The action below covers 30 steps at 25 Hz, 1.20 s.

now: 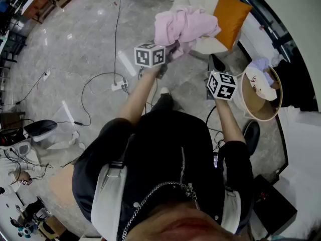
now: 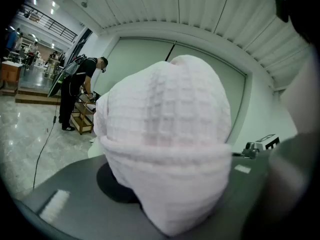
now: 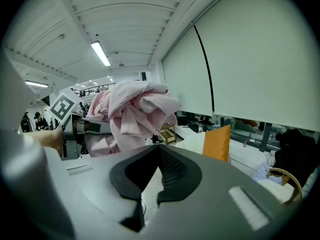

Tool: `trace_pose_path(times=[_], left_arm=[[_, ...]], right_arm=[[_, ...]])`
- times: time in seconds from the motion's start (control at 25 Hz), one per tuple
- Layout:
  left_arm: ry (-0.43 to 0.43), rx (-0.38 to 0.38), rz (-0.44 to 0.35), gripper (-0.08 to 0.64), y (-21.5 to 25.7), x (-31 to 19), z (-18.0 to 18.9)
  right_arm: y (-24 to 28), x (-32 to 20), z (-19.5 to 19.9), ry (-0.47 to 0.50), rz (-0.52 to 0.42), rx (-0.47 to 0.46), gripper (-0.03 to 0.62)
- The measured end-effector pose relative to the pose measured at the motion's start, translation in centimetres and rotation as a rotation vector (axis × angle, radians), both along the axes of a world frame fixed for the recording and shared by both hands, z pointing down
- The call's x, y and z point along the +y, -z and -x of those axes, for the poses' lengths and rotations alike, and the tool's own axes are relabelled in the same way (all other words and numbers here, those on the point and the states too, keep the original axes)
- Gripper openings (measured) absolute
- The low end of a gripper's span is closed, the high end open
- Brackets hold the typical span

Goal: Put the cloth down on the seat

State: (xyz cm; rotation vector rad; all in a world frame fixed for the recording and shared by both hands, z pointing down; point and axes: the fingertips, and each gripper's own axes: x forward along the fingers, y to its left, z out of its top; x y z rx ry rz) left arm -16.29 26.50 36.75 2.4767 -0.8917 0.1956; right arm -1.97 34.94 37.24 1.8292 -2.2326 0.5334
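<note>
A crumpled pink waffle-weave cloth [image 1: 183,26] hangs in the air over the seat, a white armchair [image 1: 213,45] with an orange cushion [image 1: 231,16]. My left gripper [image 1: 170,51] is shut on the cloth's lower edge. In the left gripper view the cloth [image 2: 165,144] fills the middle and hides both pads. My right gripper [image 1: 216,64] is raised to the right of it, shut, with nothing in it [image 3: 158,146]. From the right gripper view the cloth [image 3: 132,111] bunches up at left, with the cushion [image 3: 217,143] behind at right.
A round wicker basket [image 1: 273,107] with a white cap in it stands right of the chair. Cables and a power strip [image 1: 118,87] lie on the marble floor at left. A person [image 2: 75,91] bends over a wooden shelf far off.
</note>
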Motion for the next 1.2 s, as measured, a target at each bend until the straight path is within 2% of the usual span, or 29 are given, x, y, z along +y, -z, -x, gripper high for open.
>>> trace_pose_path(times=[0.2, 0.36, 0.56, 1.2], left_arm=[[0.022, 0.002, 0.012, 0.199, -0.1, -0.2, 1.1], [0.016, 0.004, 0.031, 0.199, -0.5, -0.4, 0.6], [0.012, -0.019, 0.045, 0.199, -0.9, -0.6, 0.8], [-0.009, -0.005, 0.058, 0.199, -1.1, -0.5, 0.2]], right_arm=[[-0.3, -0.9, 0.6, 0.022, -0.001, 0.004, 0.000], [-0.5, -1.1, 0.2, 0.019, 0.005, 0.028, 0.000], [0.8, -1.1, 0.3, 0.009, -0.096, 0.017, 0.002], [0.5, -1.1, 0.0, -0.015, -0.063, 0.007, 0.002]])
